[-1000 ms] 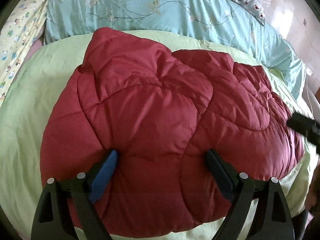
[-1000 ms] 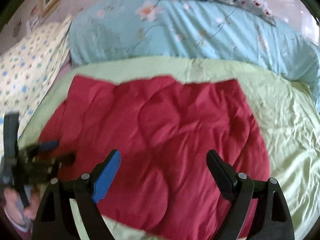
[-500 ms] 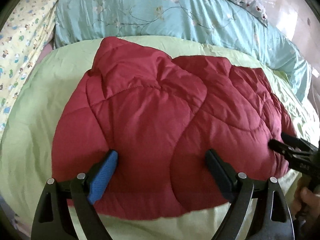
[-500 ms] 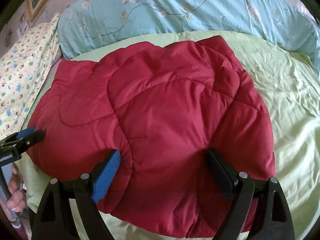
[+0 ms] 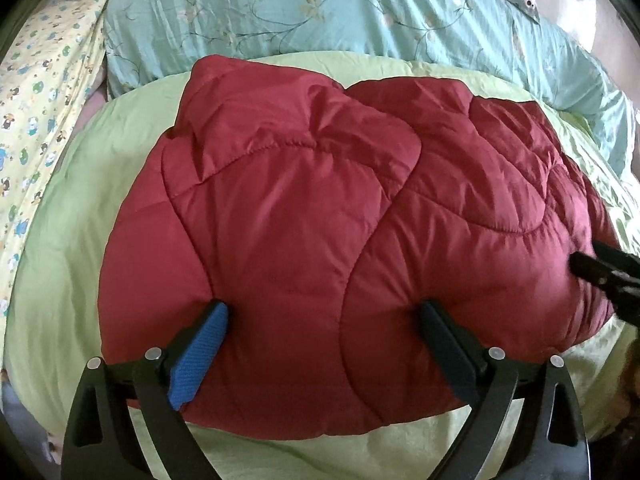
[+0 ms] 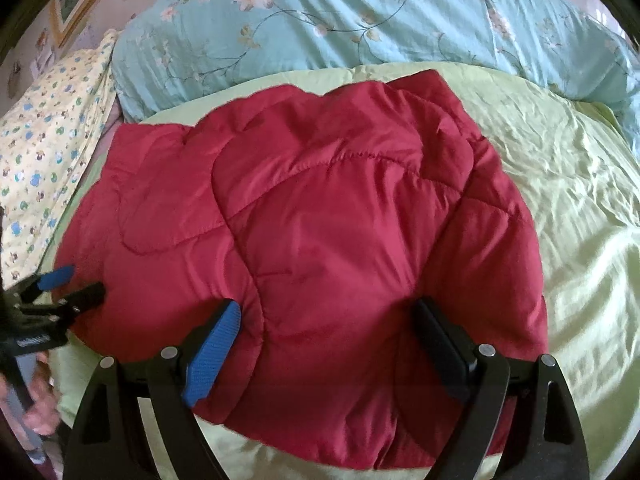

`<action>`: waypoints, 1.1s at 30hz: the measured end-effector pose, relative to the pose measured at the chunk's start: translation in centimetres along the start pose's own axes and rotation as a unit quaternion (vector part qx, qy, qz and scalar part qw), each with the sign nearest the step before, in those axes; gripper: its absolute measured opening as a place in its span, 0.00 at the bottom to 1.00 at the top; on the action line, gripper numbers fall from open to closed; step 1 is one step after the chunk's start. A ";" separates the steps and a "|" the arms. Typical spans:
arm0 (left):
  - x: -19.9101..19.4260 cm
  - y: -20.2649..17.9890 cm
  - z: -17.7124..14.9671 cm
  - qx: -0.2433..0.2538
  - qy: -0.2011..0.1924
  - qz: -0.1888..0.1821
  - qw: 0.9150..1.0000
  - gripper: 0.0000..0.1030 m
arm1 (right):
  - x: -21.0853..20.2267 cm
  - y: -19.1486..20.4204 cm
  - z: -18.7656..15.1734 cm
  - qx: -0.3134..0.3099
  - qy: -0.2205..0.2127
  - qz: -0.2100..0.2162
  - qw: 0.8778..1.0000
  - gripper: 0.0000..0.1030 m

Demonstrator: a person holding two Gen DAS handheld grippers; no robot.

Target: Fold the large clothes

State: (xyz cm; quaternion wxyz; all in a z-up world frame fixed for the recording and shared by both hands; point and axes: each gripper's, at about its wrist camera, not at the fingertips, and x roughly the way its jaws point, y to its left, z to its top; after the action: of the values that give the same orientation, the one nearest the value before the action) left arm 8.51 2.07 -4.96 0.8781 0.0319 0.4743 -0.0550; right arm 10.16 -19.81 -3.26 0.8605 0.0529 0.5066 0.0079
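A: Where is the red quilted jacket (image 5: 320, 240)?

B: Folded into a puffy bundle in the middle of the pale green bedspread (image 5: 60, 248). In the left wrist view it fills the centre, its near edge at six o'clock just past the claw.

A: And the left claw (image 5: 322, 316)?

B: Its jaws have just been opening and stand wide. The blue-padded finger sits at seven o'clock, the black one at five o'clock. Both tips lie over the jacket's near part, with red cloth across the gap, but no fold is pinched.

A: The right claw (image 6: 326, 316)?

B: Spread wide too, empty, poised over the jacket's near edge at six o'clock in its own view. Whether the tips touch the cloth, I cannot tell.

A: Can each see the other?

B: Yes. From the right wrist the left claw is at nine o'clock by the jacket's left edge, a hand (image 6: 40, 412) below it. From the left wrist the right claw shows at three o'clock against the right edge.

A: Further out?

B: A light blue floral duvet (image 5: 320, 8) at twelve o'clock, and a yellow printed pillow (image 5: 36, 100) at ten o'clock.
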 end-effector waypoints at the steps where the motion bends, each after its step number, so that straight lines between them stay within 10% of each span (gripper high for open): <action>1: 0.1 0.0 0.2 0.001 0.001 0.001 1.000 0.95 | -0.7 0.1 0.2 0.005 -0.003 0.006 1.000 0.87; 10: -0.3 0.2 2.5 -0.007 -0.002 -0.005 1.000 0.96 | -2.3 2.7 2.6 -0.022 -0.010 0.048 0.999 0.87; 33: 8.3 1.7 8.8 -0.018 0.026 -0.012 0.999 1.00 | 8.2 -1.4 8.7 0.008 0.033 -0.019 0.999 0.88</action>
State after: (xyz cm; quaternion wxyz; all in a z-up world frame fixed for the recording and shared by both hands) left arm 20.50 2.23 -7.07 0.8649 0.0116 0.4986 -0.0558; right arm 21.66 -21.35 -6.32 0.8429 0.0503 0.5357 -0.0108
